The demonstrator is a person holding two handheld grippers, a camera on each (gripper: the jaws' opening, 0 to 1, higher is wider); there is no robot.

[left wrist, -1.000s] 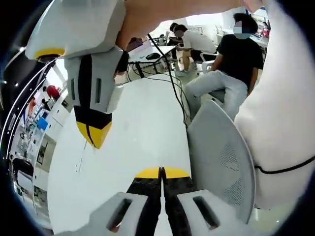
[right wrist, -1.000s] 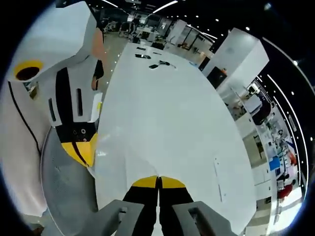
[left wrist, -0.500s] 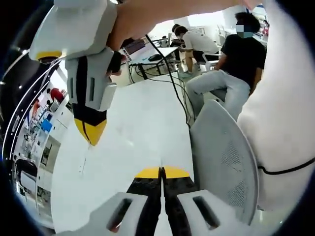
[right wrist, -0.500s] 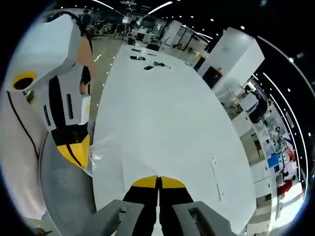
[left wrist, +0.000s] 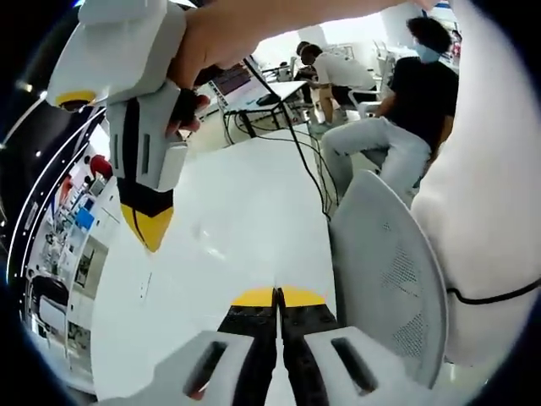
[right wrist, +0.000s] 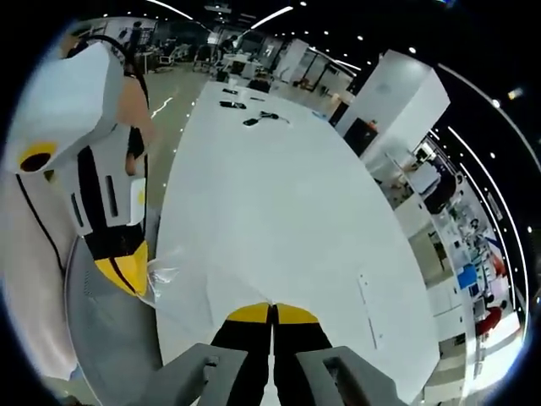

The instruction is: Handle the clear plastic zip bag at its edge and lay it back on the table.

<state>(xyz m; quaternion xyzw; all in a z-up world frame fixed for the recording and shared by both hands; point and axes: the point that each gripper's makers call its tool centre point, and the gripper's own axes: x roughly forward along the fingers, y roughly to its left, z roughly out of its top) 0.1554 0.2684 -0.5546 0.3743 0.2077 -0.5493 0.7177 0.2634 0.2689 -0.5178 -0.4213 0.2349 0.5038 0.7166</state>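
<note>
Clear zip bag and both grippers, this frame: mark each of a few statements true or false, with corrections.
1. The left gripper has its yellow tips closed at the crinkled edge of the clear zip bag. True.
2. The right gripper has its jaws spread wide. False: its yellow tips meet.
3. The white table carries a few small dark items at its far end. True.
4. The grey mesh chair sits on top of the table. False: it stands beside the table edge.
5. A seated person shows in the left gripper view. True.
</note>
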